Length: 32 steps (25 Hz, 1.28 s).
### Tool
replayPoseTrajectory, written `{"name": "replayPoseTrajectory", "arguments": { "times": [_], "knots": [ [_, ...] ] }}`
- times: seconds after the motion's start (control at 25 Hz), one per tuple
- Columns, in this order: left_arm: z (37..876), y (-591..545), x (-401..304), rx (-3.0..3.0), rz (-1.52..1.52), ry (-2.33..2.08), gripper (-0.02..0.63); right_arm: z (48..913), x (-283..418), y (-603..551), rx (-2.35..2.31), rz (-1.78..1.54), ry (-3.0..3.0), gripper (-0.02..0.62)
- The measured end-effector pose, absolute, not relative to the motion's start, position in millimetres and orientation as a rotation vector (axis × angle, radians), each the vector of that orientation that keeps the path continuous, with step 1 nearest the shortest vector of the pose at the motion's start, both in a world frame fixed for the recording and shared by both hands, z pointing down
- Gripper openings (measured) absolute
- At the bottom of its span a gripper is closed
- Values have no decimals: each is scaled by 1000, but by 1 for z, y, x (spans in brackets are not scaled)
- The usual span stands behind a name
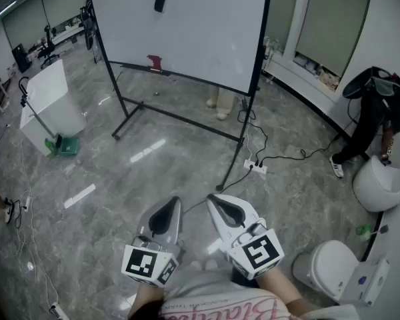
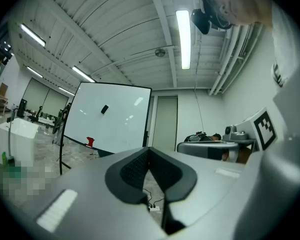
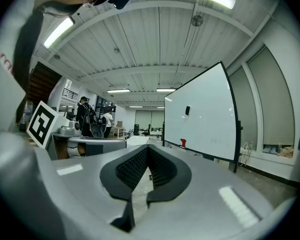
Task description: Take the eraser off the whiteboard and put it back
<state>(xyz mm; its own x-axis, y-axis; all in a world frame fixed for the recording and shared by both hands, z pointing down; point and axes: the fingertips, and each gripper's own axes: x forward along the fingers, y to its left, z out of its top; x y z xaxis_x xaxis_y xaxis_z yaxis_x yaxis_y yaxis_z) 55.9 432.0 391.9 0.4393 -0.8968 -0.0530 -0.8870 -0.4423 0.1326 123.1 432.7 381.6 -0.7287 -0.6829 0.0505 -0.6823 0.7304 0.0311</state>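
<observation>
A black eraser (image 1: 160, 3) clings high on the whiteboard (image 1: 200, 32), which stands on a black frame across the room. The same eraser (image 2: 104, 109) shows small in the left gripper view, and as a dark eraser (image 3: 187, 111) in the right gripper view. A red object (image 1: 154, 63) sits on the board's tray. My left gripper (image 1: 173, 201) and right gripper (image 1: 213, 197) are held side by side low in the head view, far short of the board. Both point level toward it. The left gripper (image 2: 150, 150) and right gripper (image 3: 148, 148) are shut with nothing between the pads.
The board's black stand legs (image 1: 177, 115) spread over the marble floor. A power strip (image 1: 256, 168) with cables lies near the right leg. A white cabinet (image 1: 50, 102) stands at the left. White round stools (image 1: 380, 182) and a person's legs (image 1: 360, 135) are at the right.
</observation>
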Motion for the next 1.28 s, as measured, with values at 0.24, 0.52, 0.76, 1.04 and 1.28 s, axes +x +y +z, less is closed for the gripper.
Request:
{"name": "replayPoseTrajectory", "arguments": {
  "times": [0.24, 0.52, 0.76, 1.04, 1.28],
  "knots": [
    [393, 433, 54, 2574, -188, -1629, -2, 385, 127, 436, 1129, -14, -2866, -2],
    [392, 424, 63, 2575, -194, -1633, -2, 385, 138, 430, 1135, -9, -2869, -2],
    [390, 415, 70, 2552, -209, -1663, -2, 385, 145, 422, 1088, 23, -2904, 0],
    [394, 404, 68, 2502, -209, -1720, -2, 382, 149, 405, 1035, 21, -2926, 2],
    [398, 382, 55, 2485, -188, -1741, -2, 391, 150, 385, 1042, 59, -2917, 1]
  ]
}}
